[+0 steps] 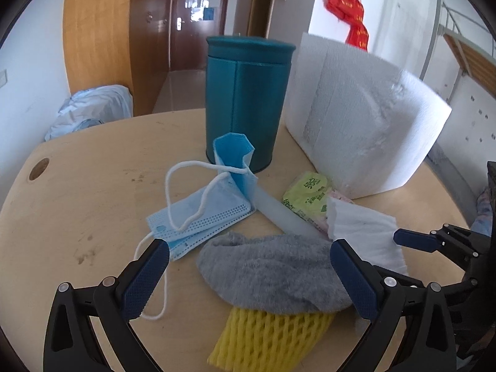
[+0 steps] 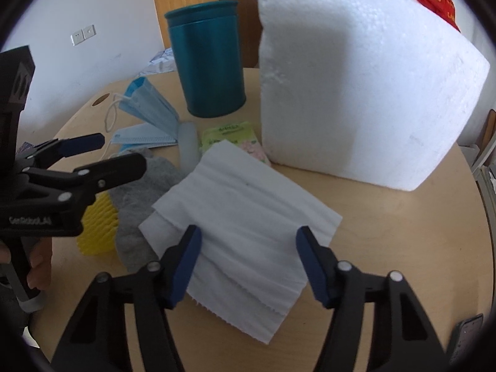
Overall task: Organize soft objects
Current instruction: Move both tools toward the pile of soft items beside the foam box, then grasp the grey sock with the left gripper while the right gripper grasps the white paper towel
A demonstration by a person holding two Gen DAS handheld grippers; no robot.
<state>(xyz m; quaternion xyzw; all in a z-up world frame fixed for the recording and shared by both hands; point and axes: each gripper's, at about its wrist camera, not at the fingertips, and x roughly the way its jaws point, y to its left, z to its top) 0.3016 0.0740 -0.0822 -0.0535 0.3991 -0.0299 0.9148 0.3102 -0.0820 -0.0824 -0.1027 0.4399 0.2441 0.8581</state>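
Round wooden table (image 2: 387, 232), dorm room behind. Nearest: left gripper (image 1: 249, 274) spread wide, empty, straddling grey sock (image 1: 269, 272), which lies over yellow foam net (image 1: 266, 341). Right gripper (image 2: 248, 263) also released, holding nothing, fingers either side of white tissue (image 2: 245, 214) lying flat. Tissue likely featherlight, limp, tears easily; pinch a folded edge. Sock soft, grippy; take mid-body bunch. Net springy, light. Beyond: blue masks (image 1: 201, 214), loops loose, may snag; green tissue pack (image 1: 307, 195); pale tube (image 1: 279, 214). Farthest: teal can (image 1: 248, 102), foam block (image 2: 356, 86).
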